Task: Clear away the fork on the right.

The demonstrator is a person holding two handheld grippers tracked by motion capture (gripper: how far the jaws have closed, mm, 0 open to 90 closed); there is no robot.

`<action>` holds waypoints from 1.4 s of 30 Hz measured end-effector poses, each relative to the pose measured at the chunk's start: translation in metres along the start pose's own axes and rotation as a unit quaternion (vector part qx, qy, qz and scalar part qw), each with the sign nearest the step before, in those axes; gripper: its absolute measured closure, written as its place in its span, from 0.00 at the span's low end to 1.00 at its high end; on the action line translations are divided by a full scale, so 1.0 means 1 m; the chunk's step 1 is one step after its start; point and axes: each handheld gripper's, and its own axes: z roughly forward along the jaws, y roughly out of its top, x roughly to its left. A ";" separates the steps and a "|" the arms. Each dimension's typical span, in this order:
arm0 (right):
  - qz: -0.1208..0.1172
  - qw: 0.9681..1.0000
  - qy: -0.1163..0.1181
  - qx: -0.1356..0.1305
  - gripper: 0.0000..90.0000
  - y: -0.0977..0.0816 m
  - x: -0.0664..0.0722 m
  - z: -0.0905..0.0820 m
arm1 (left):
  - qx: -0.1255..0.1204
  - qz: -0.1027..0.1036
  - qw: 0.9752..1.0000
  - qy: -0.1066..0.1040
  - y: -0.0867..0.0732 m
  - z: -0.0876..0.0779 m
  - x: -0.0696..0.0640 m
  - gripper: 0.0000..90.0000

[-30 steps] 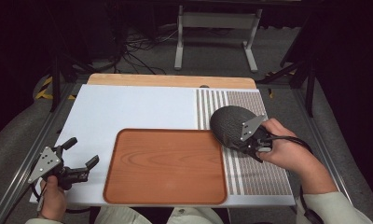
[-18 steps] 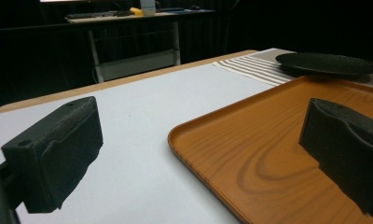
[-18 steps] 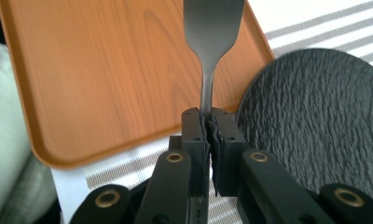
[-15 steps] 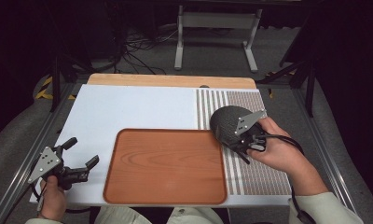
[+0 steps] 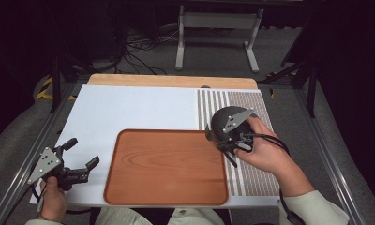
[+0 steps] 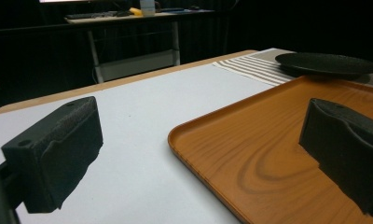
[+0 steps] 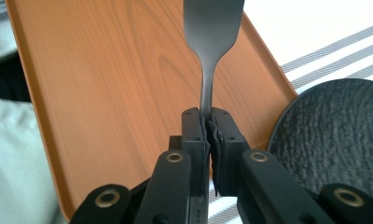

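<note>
— What does the right gripper (image 7: 208, 119) hold?
— Its jaws are clenched on a grey metal utensil handle (image 7: 211, 32) (the working end is hidden) over the wooden tray (image 5: 167, 164), beside a dark plate (image 7: 334, 135)

— And the left gripper (image 5: 80, 157)?
— Spread wide, holding nothing, at the white table's (image 5: 134, 108) near-left corner

Utensil (image 7: 212, 42) head beyond the top edge
</note>
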 end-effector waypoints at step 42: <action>0.230 0.970 0.011 0.085 0.95 0.031 0.020 0.047 | 0.001 0.001 1.000 0.003 0.000 0.000 0.001 0.00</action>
